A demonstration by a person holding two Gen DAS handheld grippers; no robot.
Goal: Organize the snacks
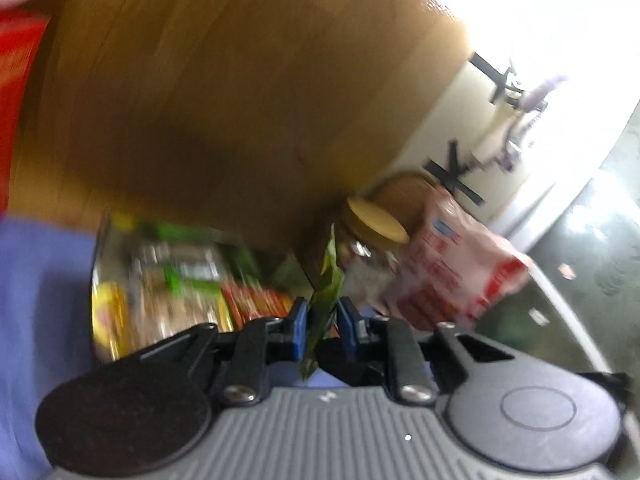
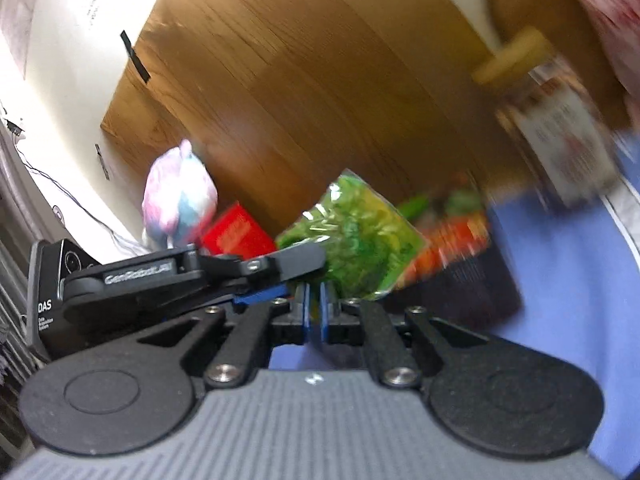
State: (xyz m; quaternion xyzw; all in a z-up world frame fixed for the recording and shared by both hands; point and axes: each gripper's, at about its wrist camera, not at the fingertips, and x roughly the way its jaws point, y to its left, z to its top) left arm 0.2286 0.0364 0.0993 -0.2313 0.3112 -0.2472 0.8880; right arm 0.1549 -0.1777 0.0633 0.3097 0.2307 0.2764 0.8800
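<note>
Honestly, left claw (image 1: 322,330) grips the green snack bag (image 1: 326,292); right claw (image 2: 314,314) looks clenched just behind it. Keep the pinch firm while lowering into the bin (image 2: 472,292) ahead.

Glossy crinkled plastic green packet (image 2: 352,236), wood-grain panel (image 2: 280,80).

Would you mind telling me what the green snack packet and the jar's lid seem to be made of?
Green snack packet: apparently thin glossy plastic film; it crinkles, shows bright glints, and the contents seem visible through it. The left tool pinches its edge flat. Jar lid: matte pale yellow-tan, perhaps wood or plastic; blur leaves this open.
</note>
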